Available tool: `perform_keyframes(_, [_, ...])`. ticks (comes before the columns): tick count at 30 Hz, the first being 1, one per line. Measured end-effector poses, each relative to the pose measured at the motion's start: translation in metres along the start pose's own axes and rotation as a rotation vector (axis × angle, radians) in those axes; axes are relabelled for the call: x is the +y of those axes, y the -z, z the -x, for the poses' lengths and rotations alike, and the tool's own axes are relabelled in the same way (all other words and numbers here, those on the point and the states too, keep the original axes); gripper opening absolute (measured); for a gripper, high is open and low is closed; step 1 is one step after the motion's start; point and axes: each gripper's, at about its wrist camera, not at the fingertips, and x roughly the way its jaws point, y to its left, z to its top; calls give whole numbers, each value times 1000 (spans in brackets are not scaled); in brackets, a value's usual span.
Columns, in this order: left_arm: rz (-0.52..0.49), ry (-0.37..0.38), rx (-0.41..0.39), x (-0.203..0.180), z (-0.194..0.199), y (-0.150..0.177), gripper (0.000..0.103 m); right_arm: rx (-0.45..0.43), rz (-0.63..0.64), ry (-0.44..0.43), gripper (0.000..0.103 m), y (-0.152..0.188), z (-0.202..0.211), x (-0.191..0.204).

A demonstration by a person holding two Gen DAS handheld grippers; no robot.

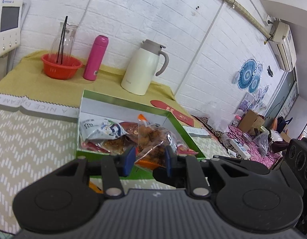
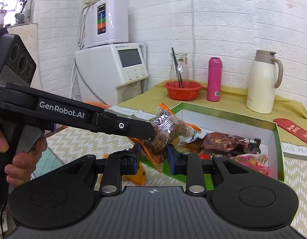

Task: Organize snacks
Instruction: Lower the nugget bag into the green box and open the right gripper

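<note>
A clear snack packet with orange ends [image 2: 165,131] hangs over the near edge of a green box with a white inside [image 2: 223,115]. My left gripper [image 2: 150,132] comes in from the left and is shut on the packet's upper part. My right gripper [image 2: 154,158] is shut on its lower part, and both blue pads touch the wrapper. The left wrist view shows the same packet [image 1: 151,139] between the left gripper's [image 1: 150,158] pads. Several other packets lie in the box [image 1: 113,105], among them a blue-and-white one [image 1: 101,127] and a dark brown one [image 2: 229,141].
At the back of the yellow cloth stand a red basket [image 2: 182,90] holding a glass carafe, a pink flask [image 2: 214,79] and a cream jug [image 2: 262,83]. A red envelope [image 2: 293,131] lies right of the box. A white water machine [image 2: 113,69] stands at the left. A hand [image 2: 19,159] grips the left handle.
</note>
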Motion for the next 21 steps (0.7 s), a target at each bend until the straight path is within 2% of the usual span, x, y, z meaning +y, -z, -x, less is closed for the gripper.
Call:
perform_keyframes(9, [56, 20, 28, 25, -46, -21, 16, 26, -44, 19, 50, -11, -33, -29])
perform_keyframes(19, [114, 4, 75, 47, -80, -22, 16, 84, -82, 8, 51, -9, -60, -48])
perform_keyframes(20, [117, 0, 72, 48, -81, -22, 16, 83, -82, 4, 53, -9, -62, -49])
perform_keyframes(21, [119, -6, 61, 50, -81, -22, 20, 78, -79, -2, 60, -8, -64, -50])
